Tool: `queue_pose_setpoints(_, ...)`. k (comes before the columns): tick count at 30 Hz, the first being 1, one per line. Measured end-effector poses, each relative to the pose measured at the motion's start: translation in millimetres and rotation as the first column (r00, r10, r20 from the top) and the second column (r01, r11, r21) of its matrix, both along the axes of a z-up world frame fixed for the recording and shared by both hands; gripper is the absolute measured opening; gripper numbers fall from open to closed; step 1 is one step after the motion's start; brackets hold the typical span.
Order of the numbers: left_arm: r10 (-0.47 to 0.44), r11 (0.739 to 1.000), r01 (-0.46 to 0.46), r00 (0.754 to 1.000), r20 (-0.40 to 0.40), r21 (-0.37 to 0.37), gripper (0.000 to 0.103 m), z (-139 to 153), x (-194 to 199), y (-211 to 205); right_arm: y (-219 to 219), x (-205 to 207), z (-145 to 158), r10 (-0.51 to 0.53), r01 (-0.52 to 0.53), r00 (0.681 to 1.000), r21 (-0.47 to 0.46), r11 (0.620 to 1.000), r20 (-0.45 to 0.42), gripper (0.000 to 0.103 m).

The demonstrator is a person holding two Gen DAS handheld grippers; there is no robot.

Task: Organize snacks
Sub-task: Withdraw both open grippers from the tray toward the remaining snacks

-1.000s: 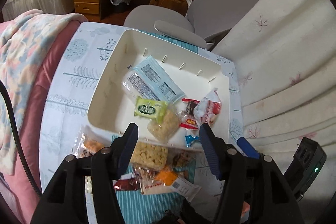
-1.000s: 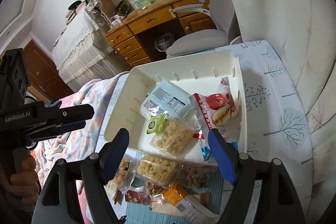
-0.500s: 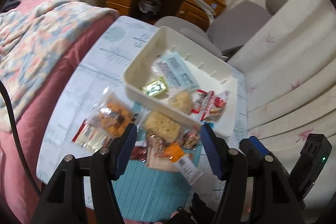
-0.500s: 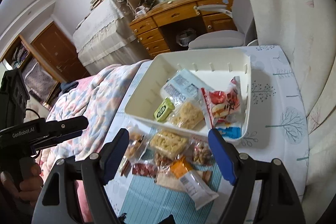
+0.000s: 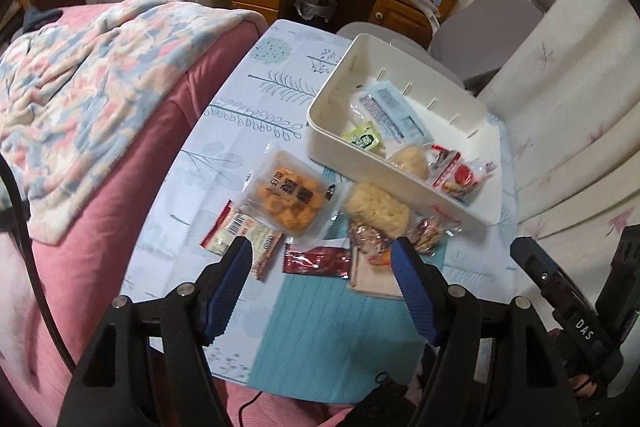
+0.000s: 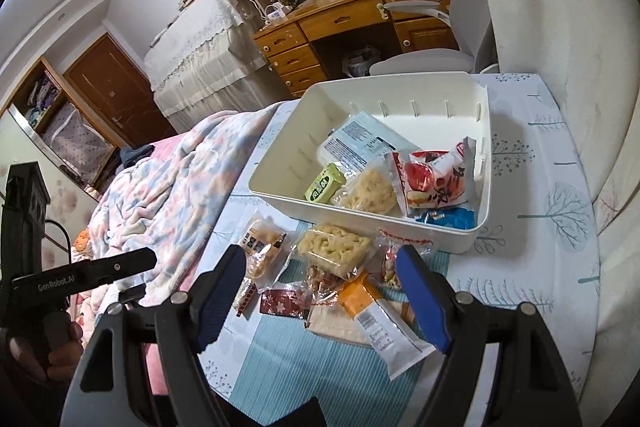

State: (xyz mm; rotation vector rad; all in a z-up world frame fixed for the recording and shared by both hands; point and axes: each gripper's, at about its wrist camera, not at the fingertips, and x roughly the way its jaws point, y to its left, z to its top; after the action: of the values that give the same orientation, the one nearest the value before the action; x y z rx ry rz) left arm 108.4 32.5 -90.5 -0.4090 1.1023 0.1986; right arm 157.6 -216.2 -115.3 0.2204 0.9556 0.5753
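the white bin [image 6: 276, 193] sits on the table [image 6: 556, 255] by the curtain and holds a pale blue packet [image 6: 362, 143], a green packet [image 6: 325, 183], a clear bag of puffed pieces [image 6: 368, 191], a red-and-white bag [image 6: 434, 183] and a blue packet [image 6: 446, 217]. just in front of its near wall lie loose snacks: a rice-cracker pack [image 6: 334, 249], an orange-ball pack [image 5: 286, 197], a dark red sachet [image 5: 316, 259] and an orange-and-white bar [image 6: 380, 319]. the left tool [image 5: 320, 259] and the right tool [image 6: 320, 263] hang above this pile, each spread wide, gripping and touching nothing.
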Motion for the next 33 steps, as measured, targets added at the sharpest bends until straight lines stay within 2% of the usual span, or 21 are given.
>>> queue_pose_setpoints(7,-0.115,0.993,0.114,0.993,-0.03,-0.015,0.071,-7.5,18.1,22.6,10.8,-15.3,-1.4,-0.1,0.1,0.995,-0.046,0.994,0.016,0.078)
queue_pose_setpoints(11,-0.212,0.977,0.21,0.975,-0.062,-0.038,0.071,-15.2,36.3,36.0,18.5,-26.9,-3.5,-0.188,0.188,0.982,-0.072,0.98,0.016,0.078)
queue_pose_setpoints(13,-0.26,0.965,0.257,0.963,-0.073,-0.044,0.071,-19.5,43.5,39.9,22.2,-33.9,-3.9,-0.25,0.25,0.968,-0.081,0.965,0.016,0.078)
queue_pose_setpoints(21,-0.448,0.894,0.437,0.88,-0.158,-0.101,0.078,-49.8,70.2,53.6,37.8,-56.2,-13.1,-0.447,0.445,0.894,-0.117,0.888,0.002,0.078)
queue_pose_setpoints(23,-0.472,0.882,0.46,0.865,-0.172,-0.106,0.084,-57.3,75.3,54.7,40.9,-62.2,-17.1,-0.485,0.48,0.874,-0.13,0.868,-0.012,0.078)
queue_pose_setpoints(26,-0.49,0.872,0.475,0.85,-0.194,-0.12,0.086,-68.4,82.0,56.0,45.3,-69.8,-21.4,-0.511,0.501,0.859,-0.154,0.851,-0.026,0.078)
queue_pose_setpoints(33,-0.492,0.87,0.469,0.823,-0.284,-0.151,0.09,-101.8,98.1,50.6,43.7,-80.2,-33.2,-0.536,0.514,0.843,-0.222,0.829,-0.046,0.078)
